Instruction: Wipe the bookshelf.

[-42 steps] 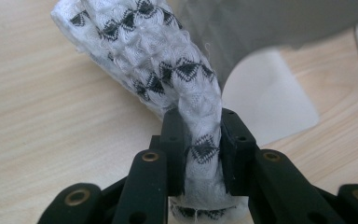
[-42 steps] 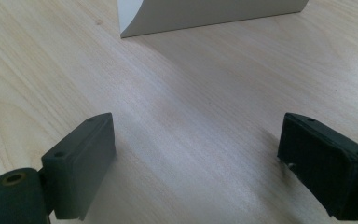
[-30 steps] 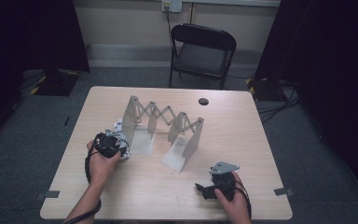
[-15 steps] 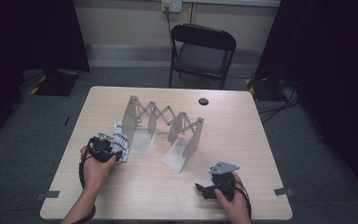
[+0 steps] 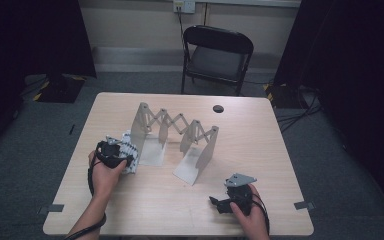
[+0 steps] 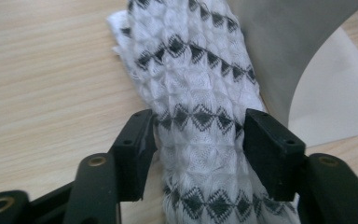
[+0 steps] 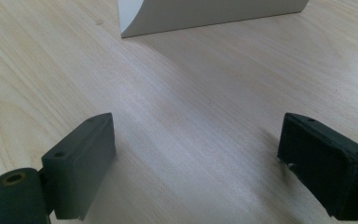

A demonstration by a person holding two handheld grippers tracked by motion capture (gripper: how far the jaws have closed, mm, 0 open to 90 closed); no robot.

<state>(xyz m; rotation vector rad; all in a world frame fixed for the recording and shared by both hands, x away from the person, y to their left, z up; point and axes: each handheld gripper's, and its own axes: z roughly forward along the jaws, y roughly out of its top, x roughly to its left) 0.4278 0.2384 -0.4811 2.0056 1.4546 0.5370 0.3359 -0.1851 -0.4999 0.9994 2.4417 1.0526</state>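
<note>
From the high view we see our left gripper (image 5: 121, 151) at the near-left of the pale wooden surface (image 5: 275, 150), over a folded white cloth with black diamond patterning (image 5: 130, 156) lying just beside the left foot of the grey accordion-style metal rack (image 5: 172, 134), likely for hanging there. Our right gripper (image 5: 216, 203) rests near the front edge, apart from the rack. In the left gripper view, the jaws have just been opening and straddle the cloth (image 6: 200, 121), the left pad brushing it, the right one clear. In the right gripper view, the jaws stand wide apart over bare wood, waiting.
</note>
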